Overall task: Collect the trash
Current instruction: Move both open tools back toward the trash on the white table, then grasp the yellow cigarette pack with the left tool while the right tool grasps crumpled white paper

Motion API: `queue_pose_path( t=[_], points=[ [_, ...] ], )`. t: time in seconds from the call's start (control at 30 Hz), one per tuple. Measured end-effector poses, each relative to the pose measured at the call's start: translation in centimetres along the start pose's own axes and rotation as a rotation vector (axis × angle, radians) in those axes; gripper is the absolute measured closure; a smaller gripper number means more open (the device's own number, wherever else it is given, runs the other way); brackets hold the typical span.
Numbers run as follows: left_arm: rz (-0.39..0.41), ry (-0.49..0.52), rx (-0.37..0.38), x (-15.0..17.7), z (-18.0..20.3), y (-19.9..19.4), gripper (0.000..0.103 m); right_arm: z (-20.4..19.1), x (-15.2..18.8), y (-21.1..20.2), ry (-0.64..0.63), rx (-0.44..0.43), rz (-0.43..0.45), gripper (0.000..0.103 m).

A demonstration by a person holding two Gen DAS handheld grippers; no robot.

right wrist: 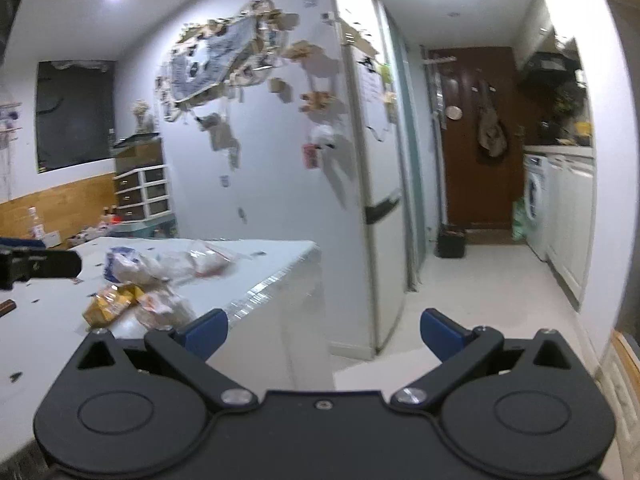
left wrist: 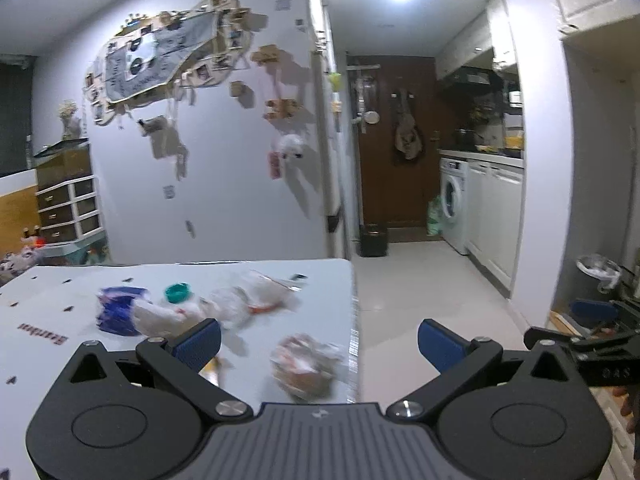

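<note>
Trash lies on a white table (left wrist: pixel 60 300): a blue wrapper (left wrist: pixel 118 310), a teal cap (left wrist: pixel 177 292), crumpled clear plastic bags (left wrist: pixel 244 300) and a crumpled wrapper ball (left wrist: pixel 306 364) near the right edge. My left gripper (left wrist: pixel 319 344) is open and empty, just above the table's near right corner, the ball between its fingers' line. My right gripper (right wrist: pixel 324 334) is open and empty, off the table's right edge (right wrist: pixel 276 280). In the right wrist view a yellow wrapper (right wrist: pixel 110 304) and clear bags (right wrist: pixel 200 260) lie on the table.
A lined trash bin (left wrist: pixel 598 276) stands on the floor at the right. A dark small bin (left wrist: pixel 374 240) sits by the brown door. A fridge (right wrist: pixel 372 160) stands beyond the table. Kitchen cabinets and a washing machine (left wrist: pixel 454 204) line the right wall.
</note>
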State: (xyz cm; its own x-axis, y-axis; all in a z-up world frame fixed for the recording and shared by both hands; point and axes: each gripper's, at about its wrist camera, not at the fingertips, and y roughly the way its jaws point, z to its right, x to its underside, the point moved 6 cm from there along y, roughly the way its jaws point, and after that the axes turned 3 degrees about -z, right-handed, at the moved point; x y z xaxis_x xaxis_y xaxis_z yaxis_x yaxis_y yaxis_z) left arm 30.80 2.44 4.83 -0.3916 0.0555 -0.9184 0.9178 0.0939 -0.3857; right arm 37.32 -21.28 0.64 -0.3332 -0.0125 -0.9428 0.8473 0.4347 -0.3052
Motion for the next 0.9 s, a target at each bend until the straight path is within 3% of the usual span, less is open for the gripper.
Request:
queue_pose_path(
  t=[0.13, 0.5, 0.9],
  points=[
    [-0.028, -0.062, 0.012, -1.0, -3.4, 2.6, 0.0, -3.1, -1.4, 2.3, -0.024, -0.049, 0.012, 0.0],
    [-0.163, -0.177, -0.109, 1.3, -11.1, 10.8, 0.0, -10.3, -2.2, 8.3, -0.114, -0.182, -0.001, 0.0],
    [-0.231, -0.189, -0.076, 4.3, -12.6, 14.6, 0.0, -13.6, 1.6, 13.5, -0.201, -0.263, -0.098, 0.0]
  ],
)
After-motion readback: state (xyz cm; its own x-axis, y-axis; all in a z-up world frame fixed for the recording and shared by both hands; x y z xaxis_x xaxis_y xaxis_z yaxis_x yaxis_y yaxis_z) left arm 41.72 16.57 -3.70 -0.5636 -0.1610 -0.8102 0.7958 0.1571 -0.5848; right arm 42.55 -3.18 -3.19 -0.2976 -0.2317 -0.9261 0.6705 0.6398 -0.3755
